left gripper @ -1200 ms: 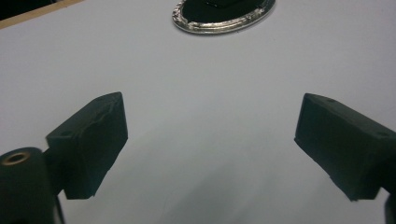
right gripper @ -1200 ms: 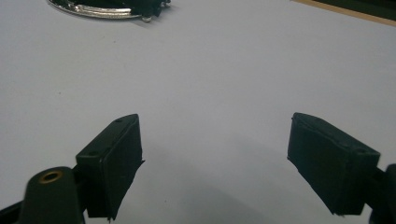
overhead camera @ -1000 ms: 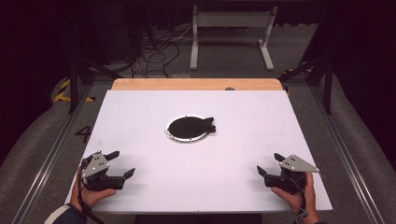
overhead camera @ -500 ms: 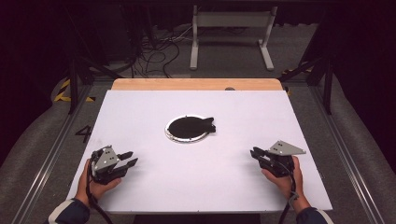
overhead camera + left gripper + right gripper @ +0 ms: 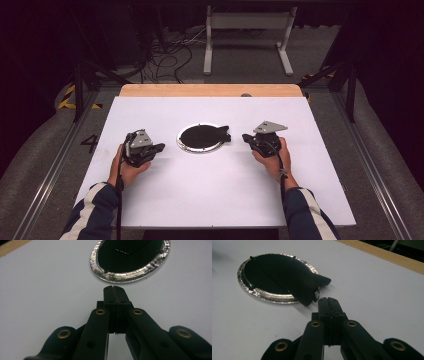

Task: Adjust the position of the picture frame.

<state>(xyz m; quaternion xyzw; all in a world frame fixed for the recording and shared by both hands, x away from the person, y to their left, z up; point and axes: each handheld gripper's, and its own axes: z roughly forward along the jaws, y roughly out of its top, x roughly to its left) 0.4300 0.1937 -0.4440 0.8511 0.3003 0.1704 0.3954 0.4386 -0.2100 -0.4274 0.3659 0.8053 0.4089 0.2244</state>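
My left gripper [image 5: 115, 293] and right gripper [image 5: 329, 305] have just closed, jaws together, empty. Foil-rimmed dish [image 5: 191, 147] sits mid-table [image 5: 210, 190] between them; its black contents [image 5: 287, 275] are too dark to identify.

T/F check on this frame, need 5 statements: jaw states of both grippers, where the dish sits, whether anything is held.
1. The left gripper has its jaws shut with nothing between them. True.
2. The right gripper grips the black piece. False: its jaws are shut on nothing, their tips just short of that piece.
3. The foil-rimmed round dish lies on the white table between the two grippers. True.
4. The black piece lies wholly inside the dish. False: one end sticks out past the rim on the right gripper's side.
5. The left gripper's tips rest on the dish rim. False: a strip of bare table shows between them in the left gripper view.
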